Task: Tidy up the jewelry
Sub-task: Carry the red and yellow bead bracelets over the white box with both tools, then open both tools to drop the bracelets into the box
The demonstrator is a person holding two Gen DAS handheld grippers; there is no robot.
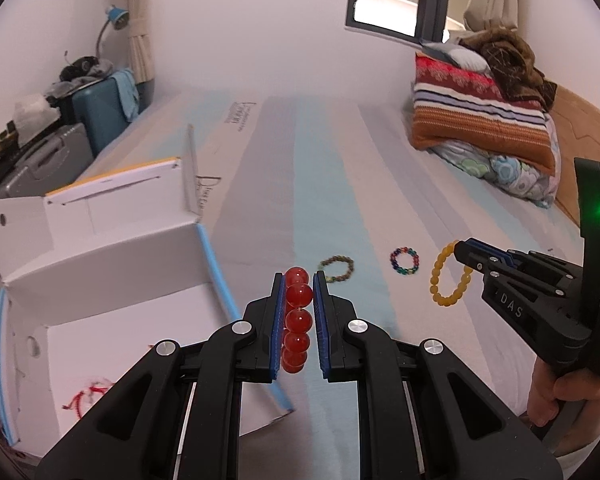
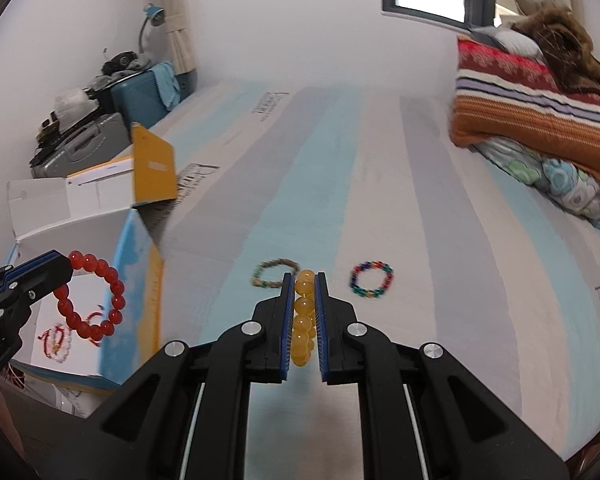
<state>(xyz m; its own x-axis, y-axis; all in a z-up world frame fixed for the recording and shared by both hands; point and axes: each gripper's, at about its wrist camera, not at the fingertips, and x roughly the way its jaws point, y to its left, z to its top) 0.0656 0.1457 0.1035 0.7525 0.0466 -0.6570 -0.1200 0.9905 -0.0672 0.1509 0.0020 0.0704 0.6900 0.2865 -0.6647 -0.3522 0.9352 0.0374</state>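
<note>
Spanning the frame is a bed w/ blue-grey striped sheet, folded blankets at far right, suitcases by wall. L gripper jaws clamp red bracelet near open box; R gripper jaws clamp yellow bracelet. Brown bracelet & multicolour bracelet lie on sheet.

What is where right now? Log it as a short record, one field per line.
left gripper: shut on red bead bracelet, held over the open white box
right gripper: shut on yellow bead bracelet
still on bed sheet: brown bead bracelet, multicoloured bead bracelet
already in box: red and white string jewelry
</note>
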